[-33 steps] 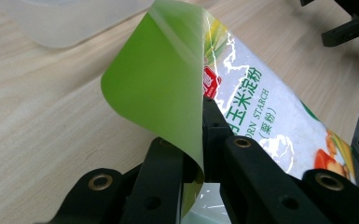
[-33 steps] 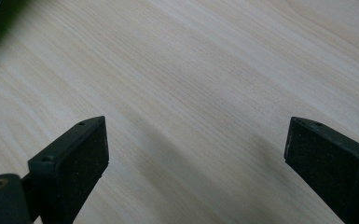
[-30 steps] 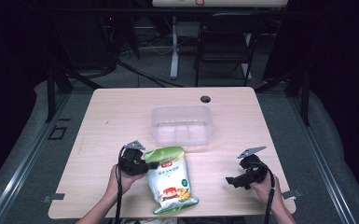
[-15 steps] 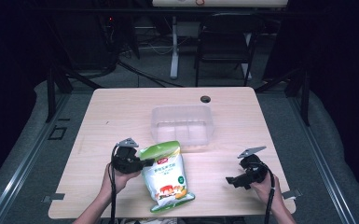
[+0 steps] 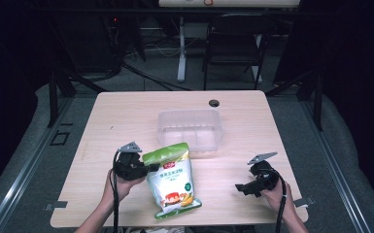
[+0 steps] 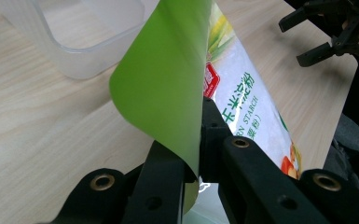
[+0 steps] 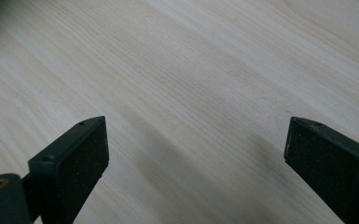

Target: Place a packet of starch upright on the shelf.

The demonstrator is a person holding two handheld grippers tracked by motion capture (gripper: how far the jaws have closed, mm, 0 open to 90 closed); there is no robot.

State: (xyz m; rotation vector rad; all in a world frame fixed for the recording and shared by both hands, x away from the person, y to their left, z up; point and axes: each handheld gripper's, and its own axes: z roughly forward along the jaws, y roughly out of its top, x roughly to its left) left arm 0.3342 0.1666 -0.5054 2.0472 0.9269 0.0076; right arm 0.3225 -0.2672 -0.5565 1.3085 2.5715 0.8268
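A green and white starch bag (image 5: 172, 182) lies near the table's front edge, its green top edge lifted. My left gripper (image 5: 149, 168) is shut on that top edge; in the left gripper view the green flap (image 6: 168, 79) is pinched between my black jaws, with the printed face of the bag (image 6: 251, 112) beyond. A clear plastic tub (image 5: 190, 132) stands just behind the bag. My right gripper (image 5: 241, 187) rests low over the table at the front right, open, its fingers (image 7: 70, 163) wide apart over bare wood.
The wooden table (image 5: 126, 121) has a small black cable hole (image 5: 214, 103) at the back. A chair (image 5: 230, 48) and a desk leg stand beyond the far edge. The tub's wall (image 6: 79, 60) sits close beside the lifted flap. The right gripper (image 6: 326, 32) shows far off.
My left gripper has drawn the bag's top a little to the left and lifted it. The right gripper has stayed where it was.
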